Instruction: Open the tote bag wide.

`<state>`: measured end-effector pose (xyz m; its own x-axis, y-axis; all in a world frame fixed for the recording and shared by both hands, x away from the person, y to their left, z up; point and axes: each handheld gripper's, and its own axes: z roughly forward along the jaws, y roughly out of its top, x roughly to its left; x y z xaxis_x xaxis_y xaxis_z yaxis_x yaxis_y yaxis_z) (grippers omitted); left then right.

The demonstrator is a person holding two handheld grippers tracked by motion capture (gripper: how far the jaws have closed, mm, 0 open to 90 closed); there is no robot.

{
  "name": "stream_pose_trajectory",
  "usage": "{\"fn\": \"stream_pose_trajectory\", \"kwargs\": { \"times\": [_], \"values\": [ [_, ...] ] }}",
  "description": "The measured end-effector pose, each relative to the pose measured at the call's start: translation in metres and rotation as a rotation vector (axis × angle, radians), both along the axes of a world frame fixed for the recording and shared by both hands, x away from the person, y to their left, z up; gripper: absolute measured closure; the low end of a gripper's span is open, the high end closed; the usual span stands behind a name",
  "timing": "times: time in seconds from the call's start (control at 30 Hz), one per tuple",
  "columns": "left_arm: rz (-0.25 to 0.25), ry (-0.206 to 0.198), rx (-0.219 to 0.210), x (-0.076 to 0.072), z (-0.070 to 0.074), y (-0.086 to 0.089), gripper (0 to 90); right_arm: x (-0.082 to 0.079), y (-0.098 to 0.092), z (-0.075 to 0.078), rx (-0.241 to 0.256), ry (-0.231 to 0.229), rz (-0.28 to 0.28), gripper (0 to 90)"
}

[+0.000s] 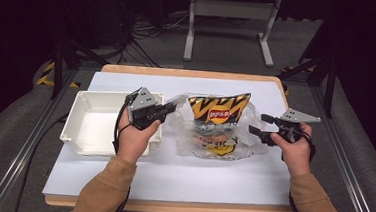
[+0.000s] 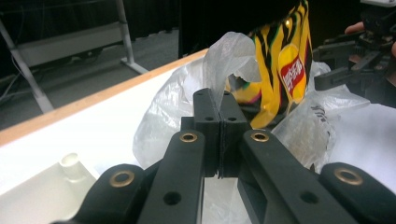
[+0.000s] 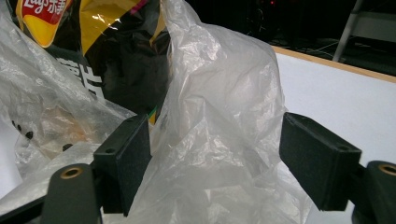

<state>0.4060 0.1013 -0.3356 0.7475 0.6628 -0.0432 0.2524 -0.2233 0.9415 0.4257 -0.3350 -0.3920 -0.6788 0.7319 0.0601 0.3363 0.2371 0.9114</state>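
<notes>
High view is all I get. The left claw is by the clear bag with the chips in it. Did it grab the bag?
Observer: Yes. The left claw is shut on a fold of the clear plastic bag.
Operator: And the right claw?
Observer: The right claw is open, with bunched plastic between its pads, not pinched yet.
Operator: Can you read the chip bag?
Observer: Yes, the chip bag has a red logo at its top.
</notes>
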Motion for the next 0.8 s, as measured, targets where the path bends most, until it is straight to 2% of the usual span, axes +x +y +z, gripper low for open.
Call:
{"fn": "stream_pose_trajectory", "kwargs": {
  "times": [0.07, 0.1, 0.13, 0.3, 0.4, 0.6, 0.67, 0.8],
  "values": [
    [-0.026, 0.047, -0.038, -0.001, -0.007, -0.001, 88.8, 0.000, 0.000, 0.000, 0.000, 0.001, 0.000, 25.7],
    [-0.026, 0.047, -0.038, -0.001, -0.007, -0.001, 88.9, 0.000, 0.000, 0.000, 0.000, 0.001, 0.000, 25.7],
    [-0.029, 0.072, -0.056, -0.002, -0.012, -0.001, 88.9, 0.000, 0.000, -0.001, -0.001, 0.001, 0.000, 25.7],
    [-0.020, 0.122, -0.067, -0.006, -0.029, -0.006, 89.0, -0.001, 0.000, 0.000, -0.003, -0.001, 0.004, 25.6],
    [-0.021, 0.154, -0.064, -0.006, -0.040, -0.009, 88.3, -0.001, 0.000, -0.001, -0.004, 0.000, 0.006, 25.5],
    [-0.003, 0.179, 0.021, -0.007, -0.051, -0.021, 88.4, -0.001, 0.001, -0.001, -0.011, -0.002, 0.013, 25.3],
    [-0.002, 0.193, 0.016, -0.008, -0.055, -0.024, 88.4, -0.001, 0.000, -0.001, -0.010, -0.003, 0.013, 25.2],
    [0.017, 0.206, -0.034, -0.007, -0.065, -0.024, 86.8, -0.001, 0.000, -0.001, -0.010, -0.002, 0.014, 25.2]
  ]
}}
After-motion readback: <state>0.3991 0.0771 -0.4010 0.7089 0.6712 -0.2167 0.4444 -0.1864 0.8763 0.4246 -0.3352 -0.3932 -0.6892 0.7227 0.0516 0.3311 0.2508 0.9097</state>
